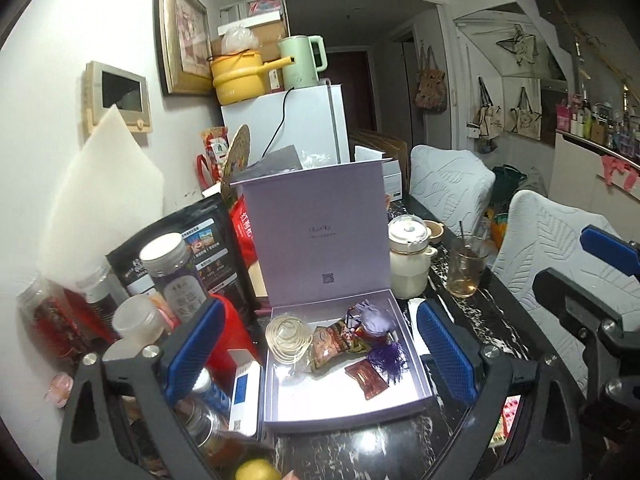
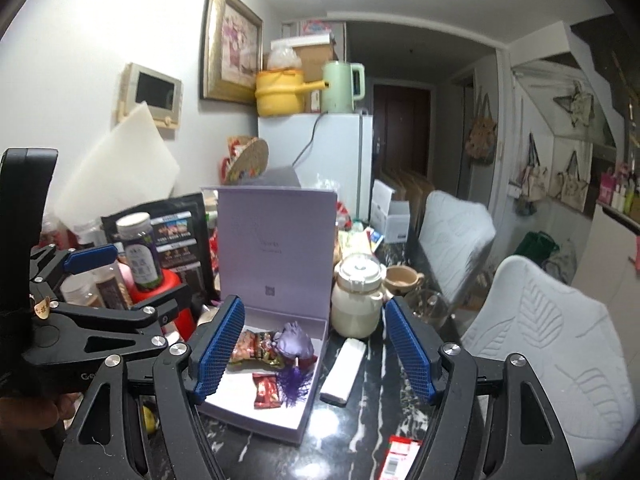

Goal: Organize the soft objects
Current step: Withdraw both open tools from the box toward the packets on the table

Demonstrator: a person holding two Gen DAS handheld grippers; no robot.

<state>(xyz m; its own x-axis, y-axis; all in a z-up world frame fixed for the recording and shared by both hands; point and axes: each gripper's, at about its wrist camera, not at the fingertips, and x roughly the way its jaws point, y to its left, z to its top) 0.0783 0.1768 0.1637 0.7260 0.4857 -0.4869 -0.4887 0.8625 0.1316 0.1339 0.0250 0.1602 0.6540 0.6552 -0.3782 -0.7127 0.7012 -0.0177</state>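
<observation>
An open lilac box (image 1: pixel 280 412) lies on the dark marble table with its lid standing upright (image 1: pixel 320 236). Inside lie a coil of cream cord (image 1: pixel 286 338), a snack packet (image 1: pixel 332 346), a purple tasselled pouch (image 1: pixel 376 326) and a small red sachet (image 1: pixel 366 378). My left gripper (image 1: pixel 320 354) is open and empty, its blue pads either side of the box, above it. My right gripper (image 2: pixel 316 354) is open and empty above the box's right part (image 2: pixel 256 420); pouch (image 2: pixel 296 340), packet (image 2: pixel 256 346) and sachet (image 2: pixel 266 390) show there. The left gripper shows at the left in the right wrist view (image 2: pixel 92 260).
Jars, bottles and a black pouch (image 1: pixel 180 256) crowd the left side. A cream lidded jar (image 1: pixel 408 264), a glass cup (image 1: pixel 466 268) and a white flat object (image 2: pixel 344 372) sit right of the box. White chairs (image 2: pixel 540 340) stand beyond the table's right edge. A red packet (image 2: pixel 400 458) lies near the front.
</observation>
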